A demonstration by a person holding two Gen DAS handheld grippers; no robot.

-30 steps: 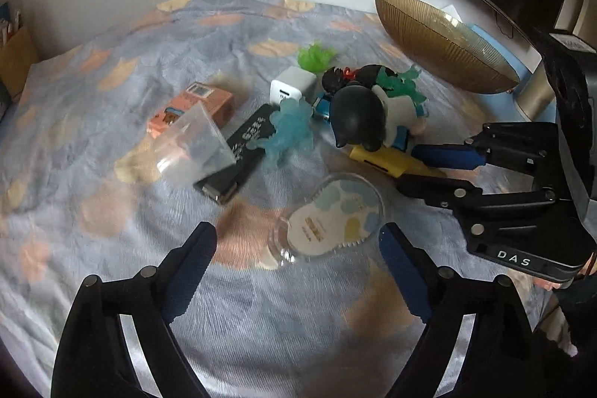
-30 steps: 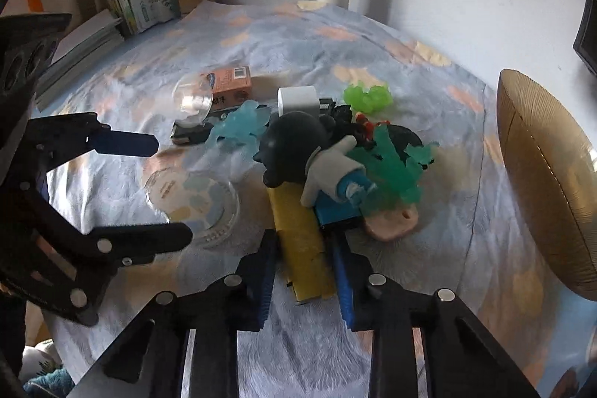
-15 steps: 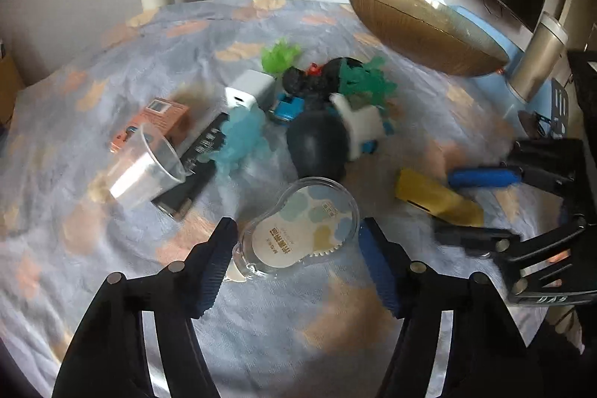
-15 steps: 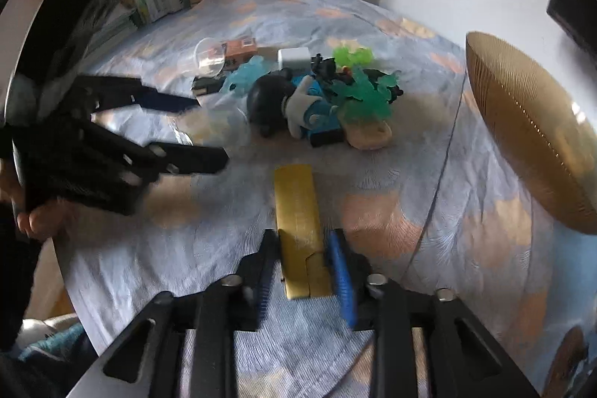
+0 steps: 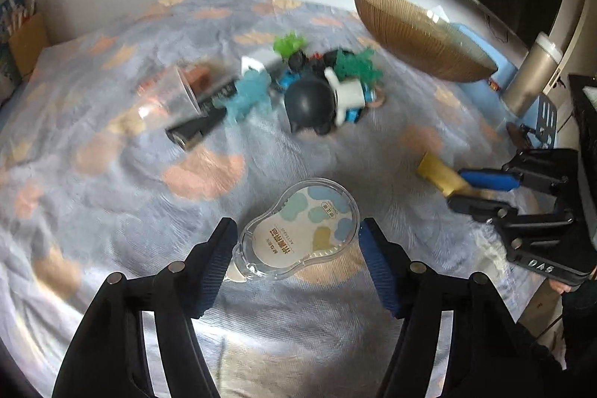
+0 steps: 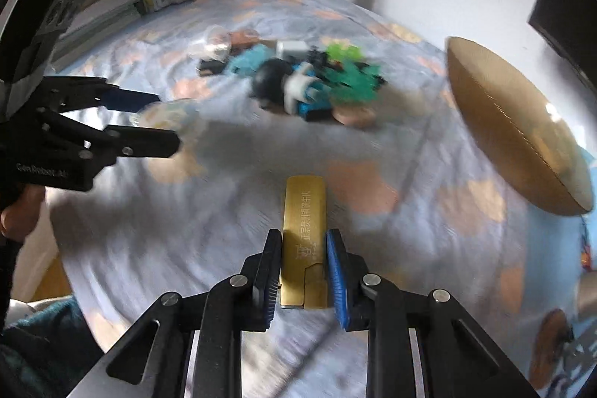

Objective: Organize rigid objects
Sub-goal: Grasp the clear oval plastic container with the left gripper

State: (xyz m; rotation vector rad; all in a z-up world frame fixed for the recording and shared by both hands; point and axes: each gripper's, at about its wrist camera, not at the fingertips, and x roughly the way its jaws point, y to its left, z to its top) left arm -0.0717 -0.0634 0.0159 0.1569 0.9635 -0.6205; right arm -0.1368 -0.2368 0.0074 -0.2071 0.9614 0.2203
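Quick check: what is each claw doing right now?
Left claw: shut on the clear tape dispenser.
Right claw: shut on the flat gold bar.

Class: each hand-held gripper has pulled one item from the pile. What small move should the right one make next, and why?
Probably carry the gold bar toward the golden bowl. The right hand-held gripper is shut on the bar, clear of the toy pile, and the bowl looks the likeliest container for it.
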